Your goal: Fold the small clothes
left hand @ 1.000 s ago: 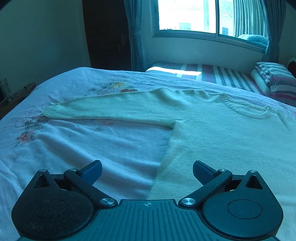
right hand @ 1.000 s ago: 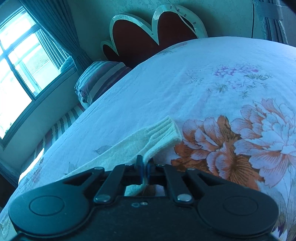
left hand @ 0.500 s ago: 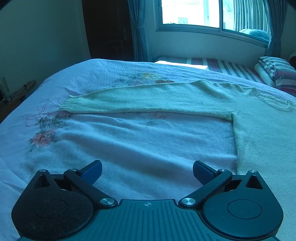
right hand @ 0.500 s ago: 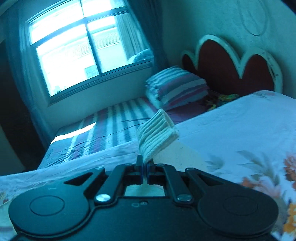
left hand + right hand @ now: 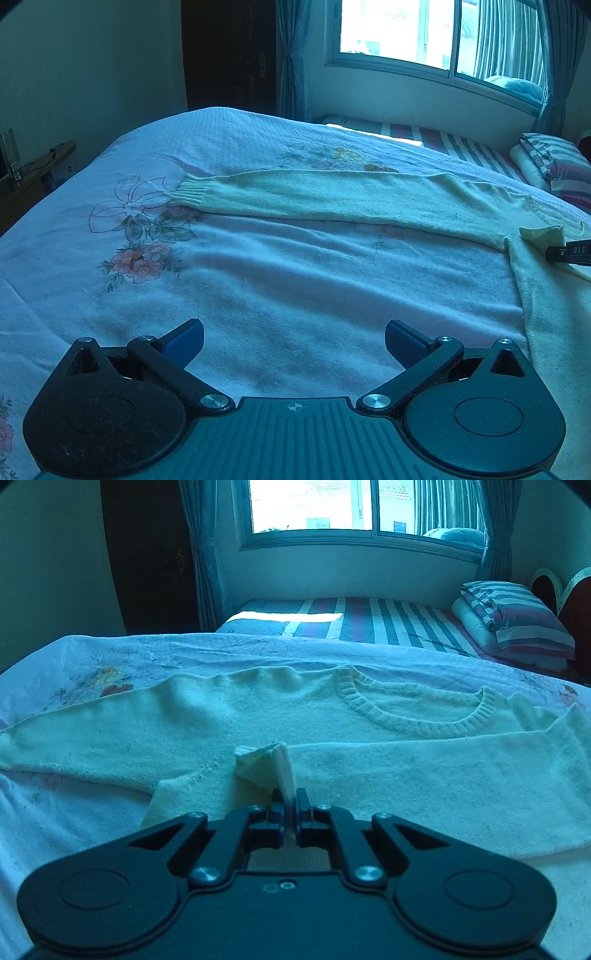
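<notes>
Cream knitted sweater [image 5: 369,775] lies flat on the white flowered bedspread [image 5: 258,288]. Only the right camera shows the ribbed neck [image 5: 417,716] and one sleeve folded across the chest, its cuff [image 5: 273,764] pinched tight in the right gripper [image 5: 290,812]. The left camera shows the other sleeve [image 5: 314,192] stretched out straight, and the left gripper [image 5: 293,338] spread wide over bare bedspread, holding nothing.

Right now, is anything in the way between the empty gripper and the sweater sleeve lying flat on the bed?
No, nothing visible blocks it. The left gripper is open over bare bedspread, and the outstretched sleeve lies flat ahead with only blanket between them. The right gripper is off to the side, pinching the other sleeve's cuff over the sweater's body.
</notes>
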`<state>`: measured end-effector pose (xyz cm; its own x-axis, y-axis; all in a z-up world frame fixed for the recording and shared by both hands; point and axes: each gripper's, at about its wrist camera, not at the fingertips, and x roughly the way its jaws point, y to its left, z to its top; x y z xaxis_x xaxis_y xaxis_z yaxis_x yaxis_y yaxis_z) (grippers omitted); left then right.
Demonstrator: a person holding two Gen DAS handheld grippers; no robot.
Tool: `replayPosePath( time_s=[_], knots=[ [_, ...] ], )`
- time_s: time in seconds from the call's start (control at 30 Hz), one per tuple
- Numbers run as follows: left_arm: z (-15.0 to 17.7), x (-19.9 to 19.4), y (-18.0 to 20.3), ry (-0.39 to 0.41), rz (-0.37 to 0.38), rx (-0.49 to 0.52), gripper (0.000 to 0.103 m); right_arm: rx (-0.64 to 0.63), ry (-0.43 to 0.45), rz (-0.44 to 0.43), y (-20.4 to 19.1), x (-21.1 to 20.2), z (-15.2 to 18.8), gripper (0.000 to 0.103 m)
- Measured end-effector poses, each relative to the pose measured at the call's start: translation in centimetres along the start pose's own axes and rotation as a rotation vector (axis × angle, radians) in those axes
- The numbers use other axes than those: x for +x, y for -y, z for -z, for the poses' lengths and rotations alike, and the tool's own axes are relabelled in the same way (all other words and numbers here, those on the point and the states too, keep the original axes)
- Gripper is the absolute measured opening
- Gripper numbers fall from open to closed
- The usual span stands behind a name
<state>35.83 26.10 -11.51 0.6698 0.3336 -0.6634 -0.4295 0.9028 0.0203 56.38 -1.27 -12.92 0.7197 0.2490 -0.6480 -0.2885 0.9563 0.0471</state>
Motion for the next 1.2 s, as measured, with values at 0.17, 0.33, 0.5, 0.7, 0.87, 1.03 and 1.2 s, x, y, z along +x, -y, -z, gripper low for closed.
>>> replayPosePath(
  time_s=[0.17, 0.33, 0.5, 0.7, 0.87, 1.03, 1.2],
  knots=[
    [-0.5, 0.7, -0.1, -0.002, 0.005, -0.012, 0.103, 0.033, 0.035, -0.006, -0.3, 0.1, -0.6, 0.007],
    [-0.9, 0.8, 0.8, 0.006, 0.019, 0.012, 0.103, 0.086, 0.09, -0.03, -0.6, -0.2, -0.7, 0.007],
    [-1.0, 1.0, 2.0, -0.006, 0.033, 0.017, 0.103, -0.039, -0.028, -0.092, -2.7, 1.3, 0.5, 0.041],
    [-1.9, 2.0, 5.1, -0.01, 0.09, 0.001, 0.103, 0.086, 0.074, -0.082, 2.2, -4.3, 1.0, 0.036],
    [-3.8, 3.2, 11.5, -0.014, 0.243, 0.056, 0.103, 0.191, 0.102, 0.039, 8.9, -8.4, 2.7, 0.036],
    [-5.1, 3.7, 18.5, -0.017, 0.424, 0.054, 0.102, 0.246, 0.135, 0.145, 13.8, -11.6, 4.3, 0.036],
    [-5.1, 6.0, 23.6, -0.134, 0.529, -0.035, 0.035, 0.3, 0.134, 0.191, 17.9, -12.7, 5.4, 0.035]
  ],
)
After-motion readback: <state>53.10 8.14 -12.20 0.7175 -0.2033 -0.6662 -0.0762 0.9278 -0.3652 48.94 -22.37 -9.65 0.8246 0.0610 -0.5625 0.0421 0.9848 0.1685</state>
